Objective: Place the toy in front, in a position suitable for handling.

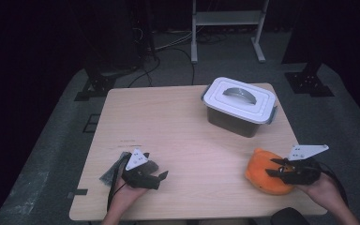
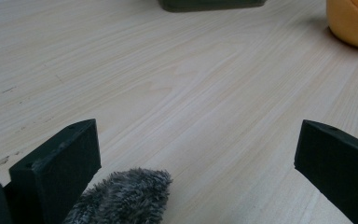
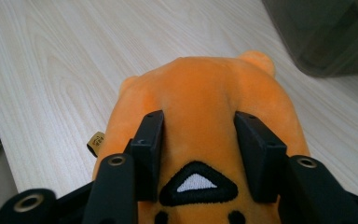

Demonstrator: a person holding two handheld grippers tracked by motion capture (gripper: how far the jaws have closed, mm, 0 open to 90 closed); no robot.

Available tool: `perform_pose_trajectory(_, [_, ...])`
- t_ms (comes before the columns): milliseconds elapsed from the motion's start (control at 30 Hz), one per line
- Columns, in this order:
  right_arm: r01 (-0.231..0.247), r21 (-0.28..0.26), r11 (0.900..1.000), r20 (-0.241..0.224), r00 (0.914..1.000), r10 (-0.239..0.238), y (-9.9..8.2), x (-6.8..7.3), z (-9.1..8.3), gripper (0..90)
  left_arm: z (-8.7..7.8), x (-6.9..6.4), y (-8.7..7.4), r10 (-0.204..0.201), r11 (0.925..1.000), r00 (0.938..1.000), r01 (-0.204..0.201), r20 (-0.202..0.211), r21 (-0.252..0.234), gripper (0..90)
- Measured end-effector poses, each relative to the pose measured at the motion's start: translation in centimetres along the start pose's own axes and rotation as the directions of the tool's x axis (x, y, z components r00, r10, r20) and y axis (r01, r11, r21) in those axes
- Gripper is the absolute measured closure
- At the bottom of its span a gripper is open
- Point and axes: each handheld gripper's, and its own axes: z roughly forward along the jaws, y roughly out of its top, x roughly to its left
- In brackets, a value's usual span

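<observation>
Orange plush toy [image 3: 205,116] lies at the near right of the wooden table [image 1: 183,126], pinched between the pads of the right gripper [image 3: 199,140], while the left gripper [image 2: 196,163] rests with jaws wide apart beside a grey furry toy [image 2: 126,198].

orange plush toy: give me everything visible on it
The orange plush toy is soft, velvety and rounded, with small ear-like bumps at its far end, a black-edged white embroidered triangle, two black dots and a small tan side tag. It lies on the wooden table at its near right, in front of the lidded container. The right gripper straddles it, pads pressing into its sides.
</observation>
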Motion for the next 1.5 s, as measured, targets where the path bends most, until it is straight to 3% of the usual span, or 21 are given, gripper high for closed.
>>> perform_pose_trajectory(267, [-0.018, -0.024, 0.9996, -0.008, 0.9998, 0.018, 0.3, -0.2, -0.8, 64.0, -0.2, 0.1, 0.1, 0.002, 1.0000, 1.0000, -0.002, -0.002, -0.001, 0.0])
perform_pose_trajectory(500, [0.018, -0.011, 0.9998, -0.008, 0.9998, -0.018, 1.2, 0.1, -1.2, 64.9, -0.4, 0.1, 0.2, 0.002, 1.0000, 1.0000, -0.002, -0.008, -0.006, 0.0])
perform_pose_trajectory(667, [0.051, -0.019, 0.9985, -0.024, 0.9984, -0.052, 2.6, 0.5, -1.2, 64.9, -0.7, 0.2, 0.2, 0.007, 0.9998, 0.9999, -0.007, -0.010, -0.016, 2.2])
perform_pose_trajectory(900, [0.087, -0.076, 0.9933, -0.078, 0.9926, -0.093, 5.6, 1.2, -0.9, 64.9, -0.9, 0.4, 0.2, 0.004, 0.9999, 0.9999, -0.004, -0.014, -0.015, 2.2])
perform_pose_trajectory(1067, [0.132, -0.109, 0.9853, -0.119, 0.9822, -0.145, 8.3, 2.1, -0.3, 64.9, -0.9, 0.5, 0.2, 0.004, 0.9998, 0.9999, -0.004, -0.015, -0.017, 2.2])
perform_pose_trajectory(1233, [0.178, -0.137, 0.9745, -0.165, 0.9659, -0.199, 10.6, 3.4, 0.9, 64.8, -1.1, 0.6, 0.2, 0.000, 0.9998, 0.9999, 0.000, -0.017, -0.020, 2.2])
perform_pose_trajectory(1500, [0.225, -0.144, 0.9637, -0.217, 0.9428, -0.253, 12.9, 4.9, 3.0, 64.8, -1.4, 1.0, 0.2, -0.013, 0.9992, 0.9996, 0.012, -0.026, -0.038, 2.2])
